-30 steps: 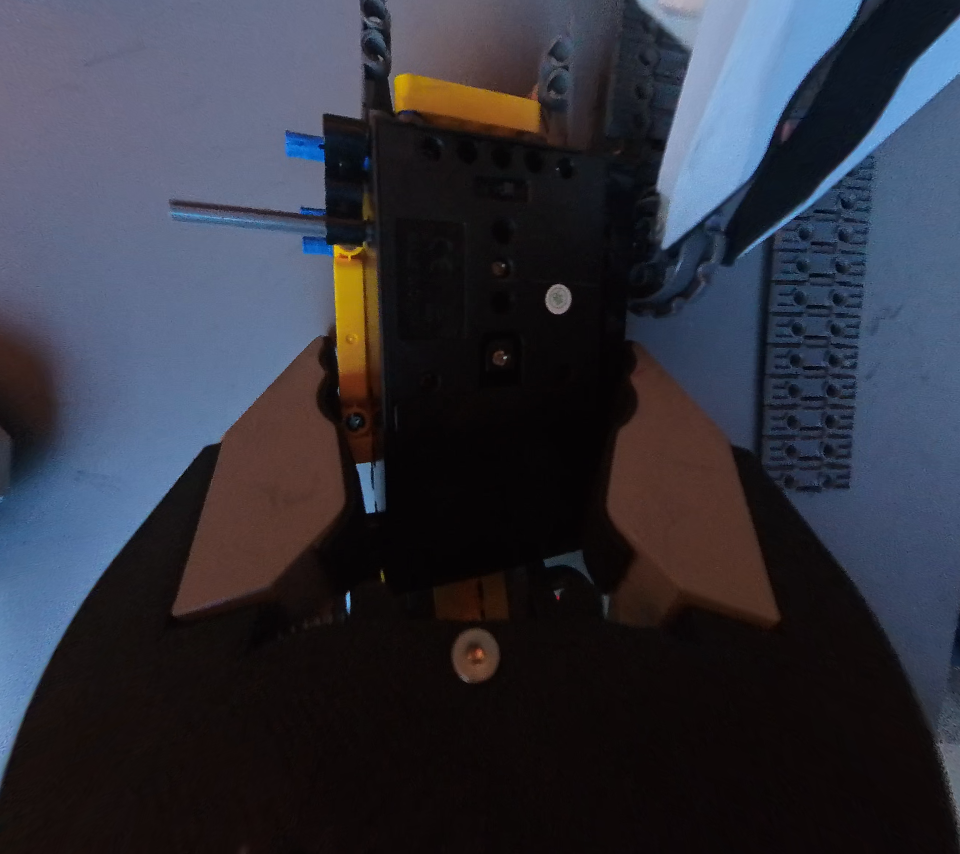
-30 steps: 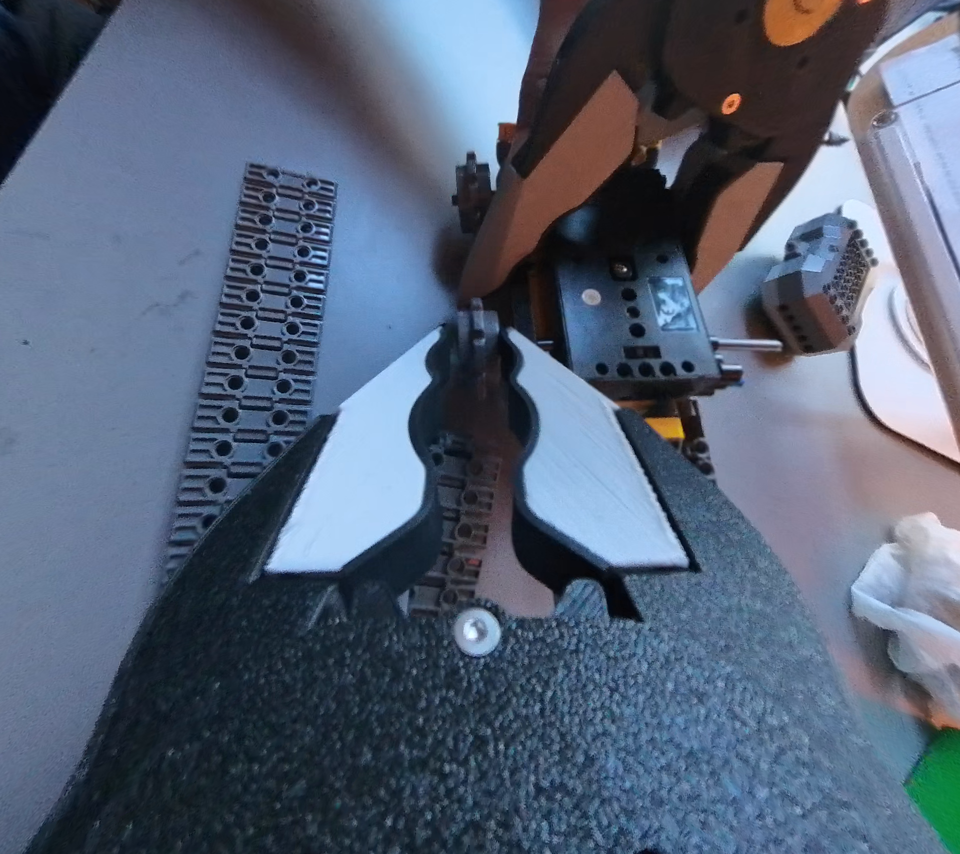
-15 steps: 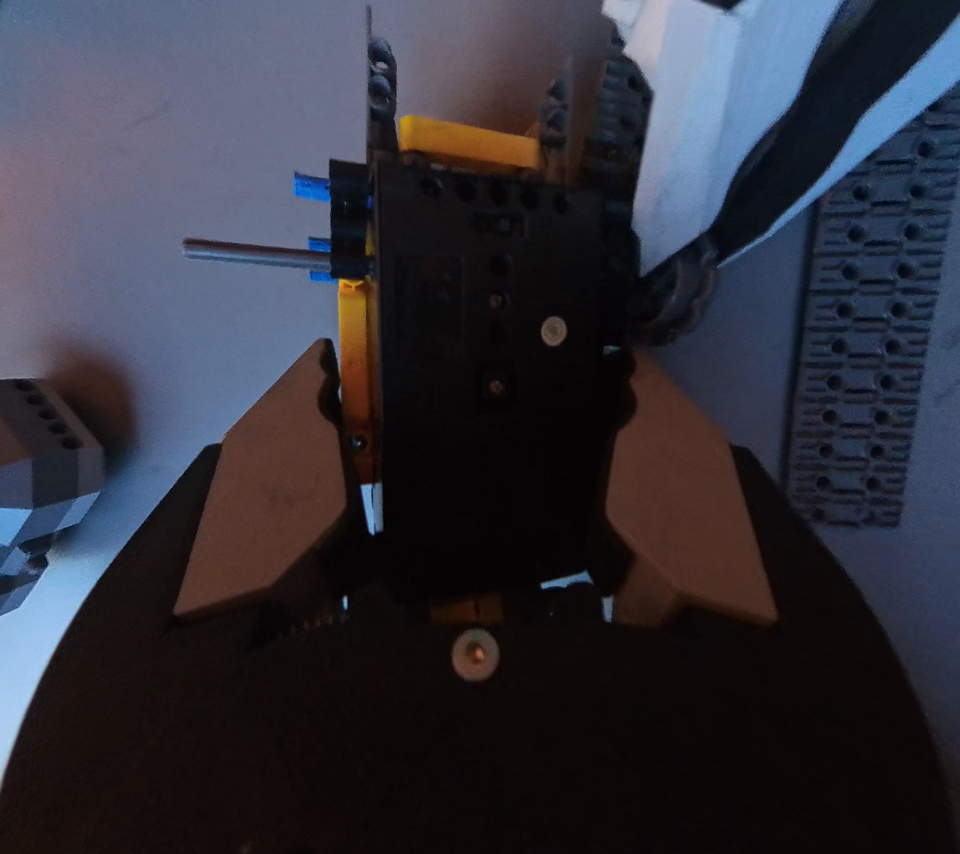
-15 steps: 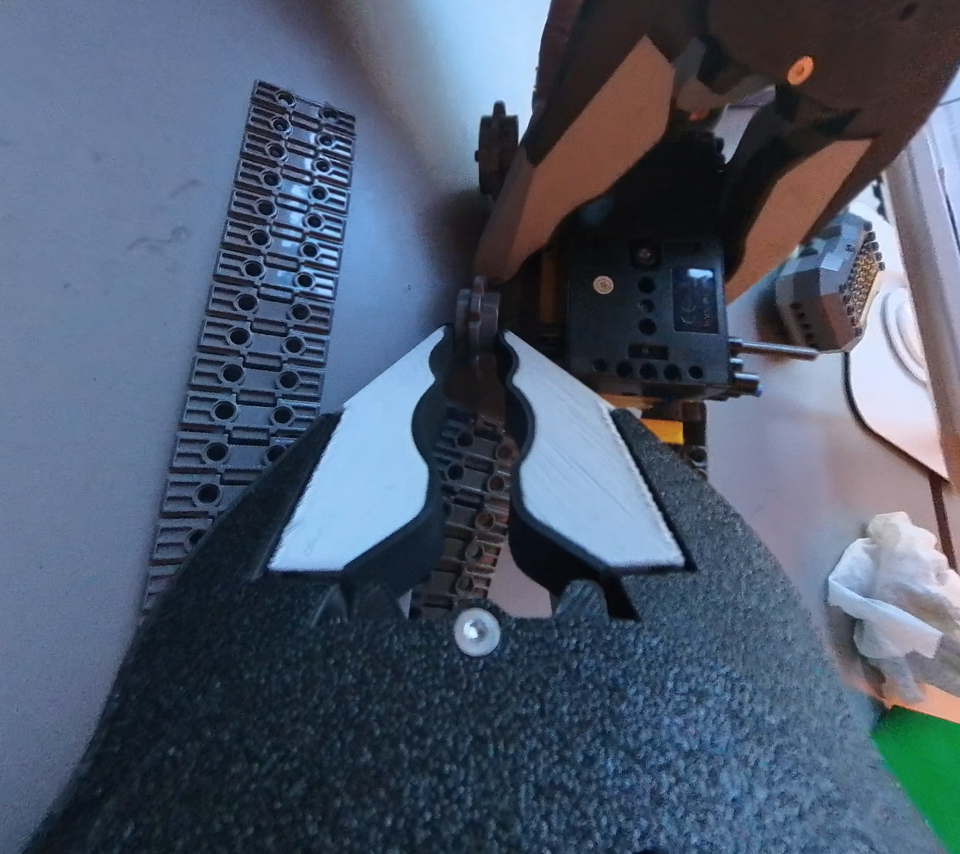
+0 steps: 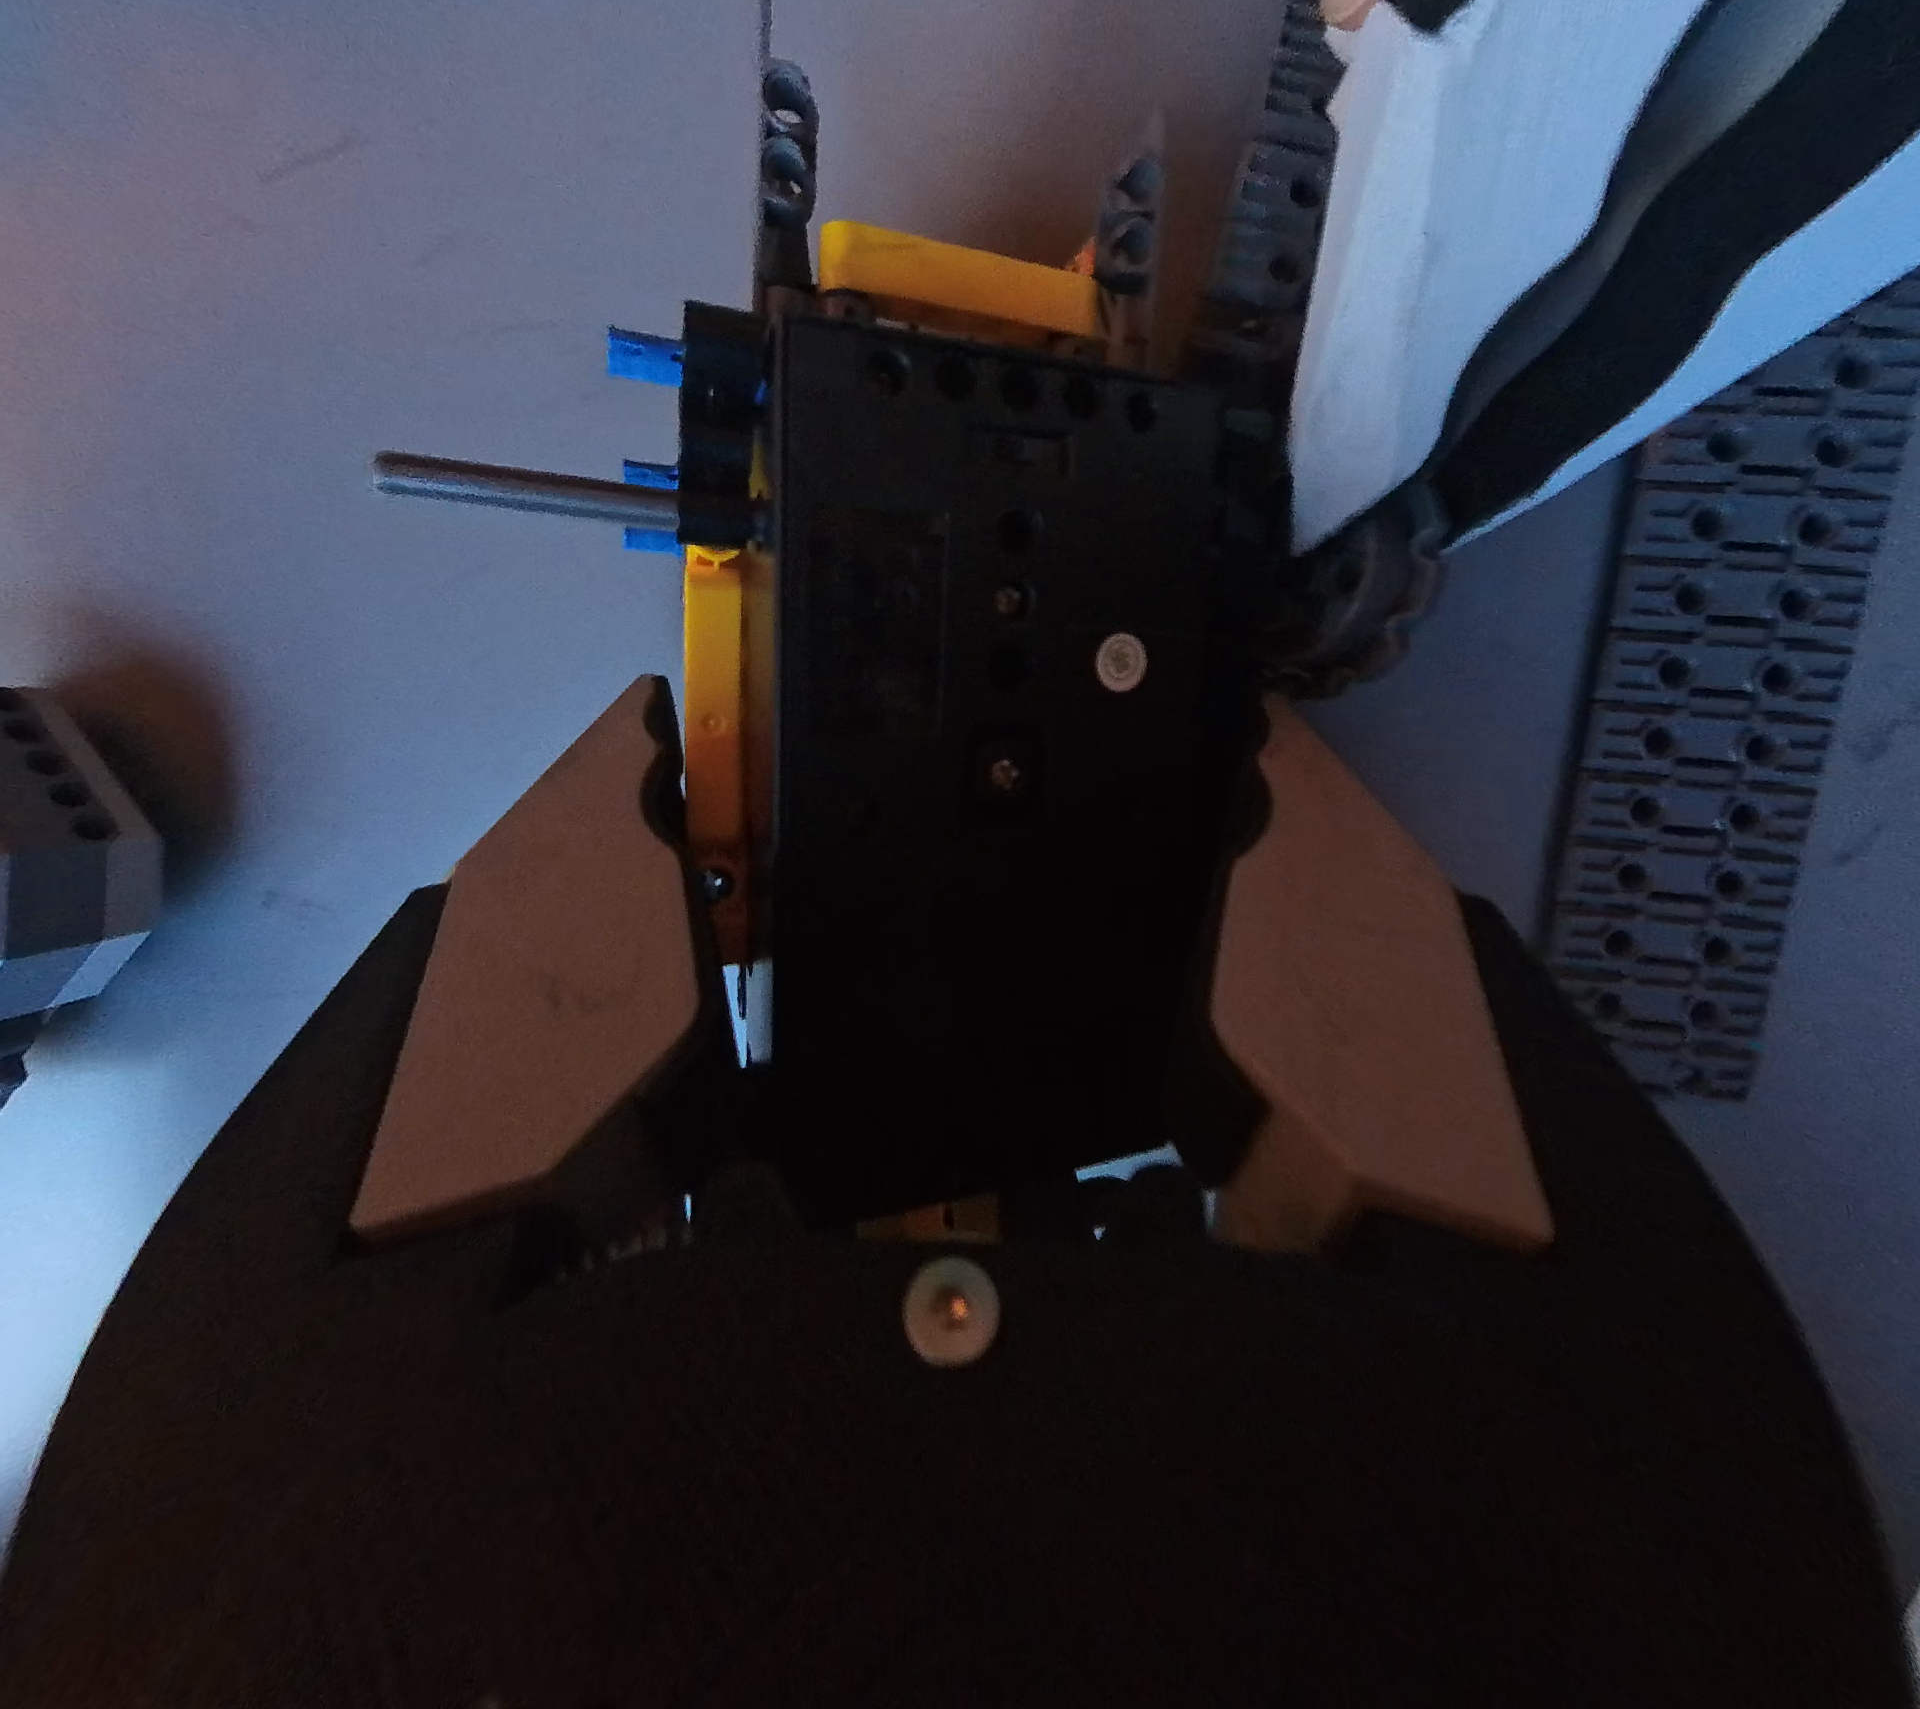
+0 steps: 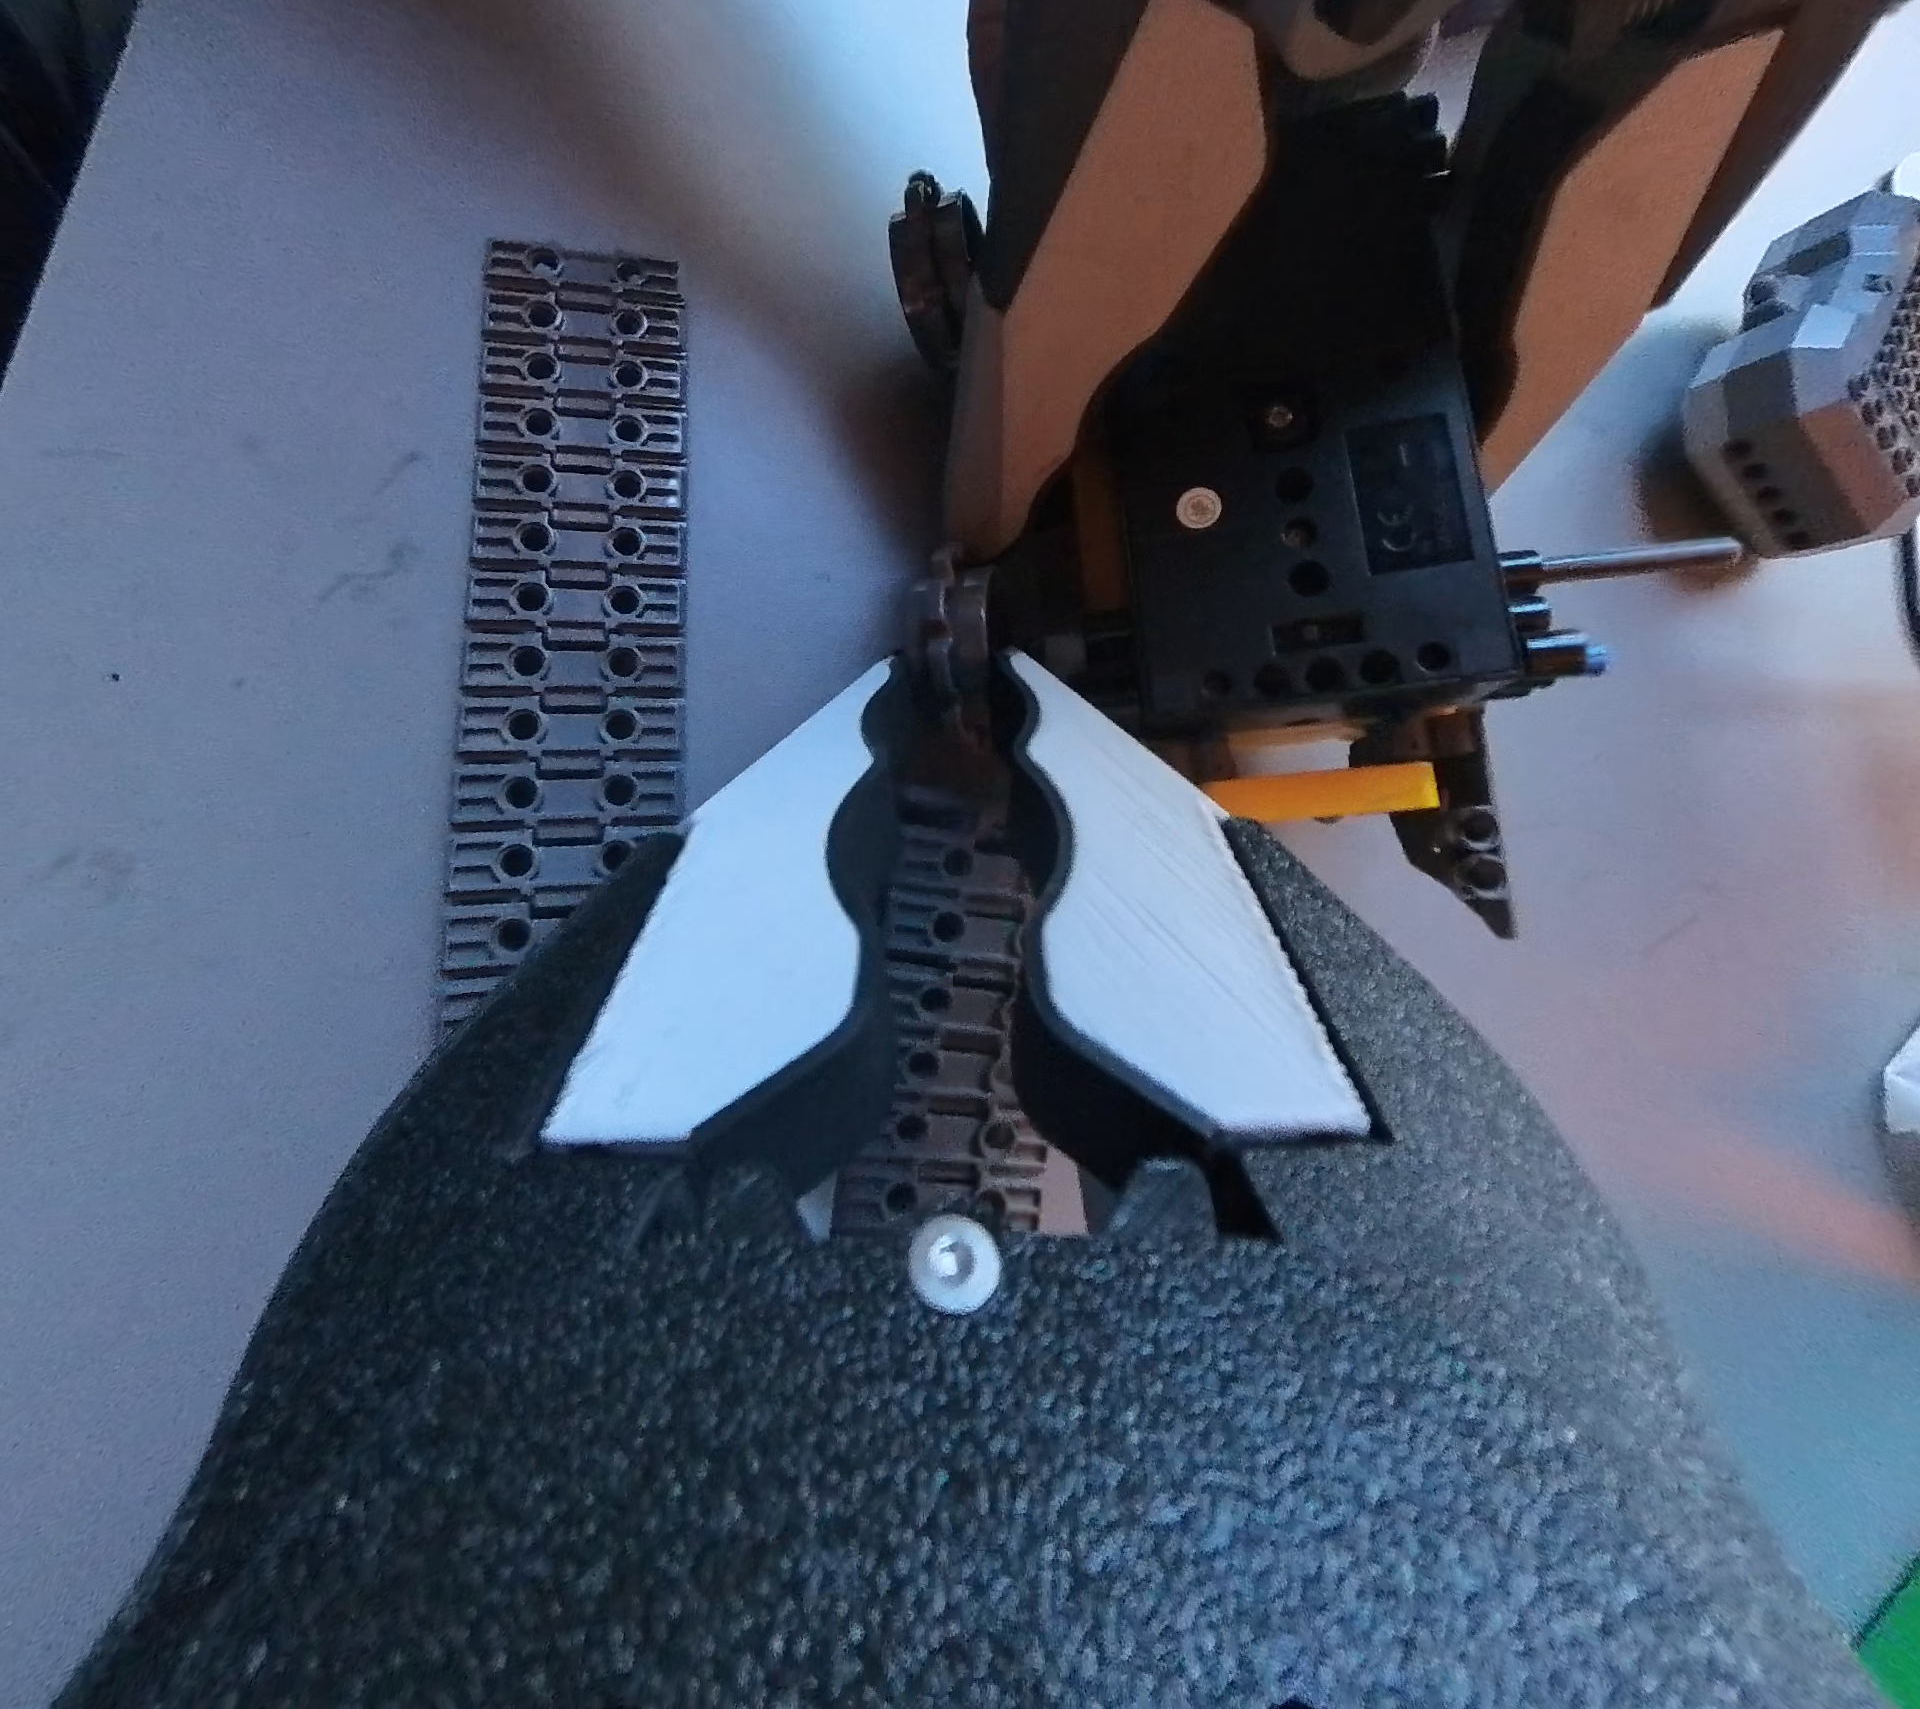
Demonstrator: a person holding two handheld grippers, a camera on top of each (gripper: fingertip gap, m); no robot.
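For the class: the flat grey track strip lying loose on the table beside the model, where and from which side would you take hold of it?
Grip the loose track strip across its narrow width, near one end, coming straight down from above. It lies flat on the table with both long edges clear, so a tool's fingers can likely straddle it. Being linked, it will probably hang when lifted.
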